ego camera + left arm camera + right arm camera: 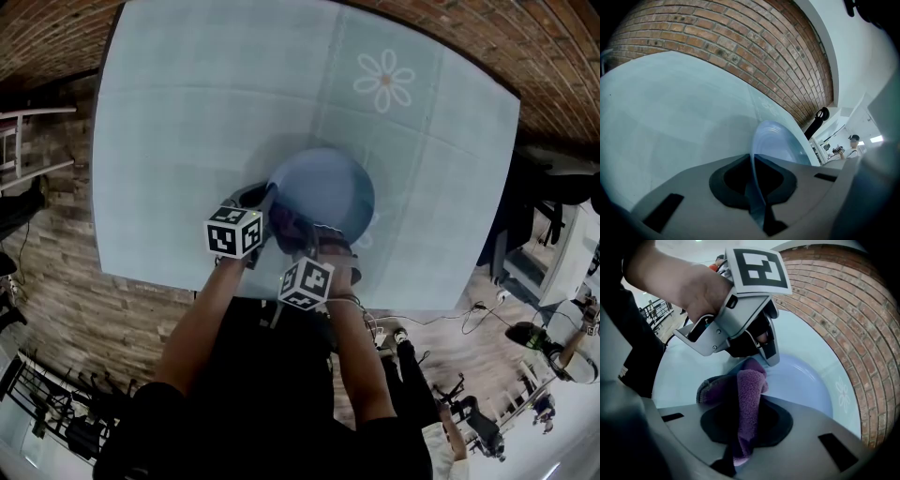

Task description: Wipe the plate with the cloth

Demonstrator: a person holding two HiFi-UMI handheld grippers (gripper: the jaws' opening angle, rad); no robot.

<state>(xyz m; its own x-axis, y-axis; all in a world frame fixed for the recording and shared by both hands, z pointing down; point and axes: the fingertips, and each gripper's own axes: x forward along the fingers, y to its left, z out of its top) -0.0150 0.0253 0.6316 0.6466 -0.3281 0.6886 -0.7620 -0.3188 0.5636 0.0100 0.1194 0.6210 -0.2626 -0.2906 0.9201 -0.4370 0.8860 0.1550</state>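
Jaws of the left gripper point(752, 161) pinch the rim of the blue plate point(780, 143). Jaws of the right gripper point(751, 403) are clamped on a purple cloth point(750, 383), whose bunched end lies on the plate, just beside the left gripper. The plate is near the front edge of the pale blue desk point(187, 112), with a daisy print point(385, 81) beyond it.

Open across the table point(187, 141) toward the far edge, both far corners, and along the left and right edges. Blocked near the middle of the near edge by the plate point(328, 187), rim clamped in the left gripper point(753, 187), and by the right gripper point(743, 437) closed on the cloth point(750, 385) just beside that rim. Barred over the near edge itself by the person's two forearms point(202, 319).
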